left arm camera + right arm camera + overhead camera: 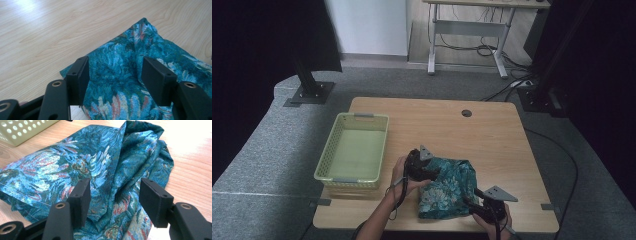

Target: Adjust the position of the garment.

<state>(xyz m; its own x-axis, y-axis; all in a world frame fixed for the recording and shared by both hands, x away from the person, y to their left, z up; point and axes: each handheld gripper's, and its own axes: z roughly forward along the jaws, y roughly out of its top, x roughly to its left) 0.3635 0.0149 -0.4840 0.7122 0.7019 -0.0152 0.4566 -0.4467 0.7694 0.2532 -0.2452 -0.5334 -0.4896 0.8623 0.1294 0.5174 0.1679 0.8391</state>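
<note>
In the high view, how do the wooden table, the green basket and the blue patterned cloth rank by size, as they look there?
1. wooden table, clearly largest.
2. green basket.
3. blue patterned cloth, crumpled; it looks close to the basket, so this order is unsure.

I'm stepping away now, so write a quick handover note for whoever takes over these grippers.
Left gripper: open, jaws either side of the teal floral cloth at its left edge.
Right gripper: open, over the cloth's near right corner.
Cloth lies crumpled on the wooden table; the yellow-green basket to its left holds nothing.
Done: both grippers placed at the cloth.
Left: probably grip it and handle it; nothing is held yet.
</note>
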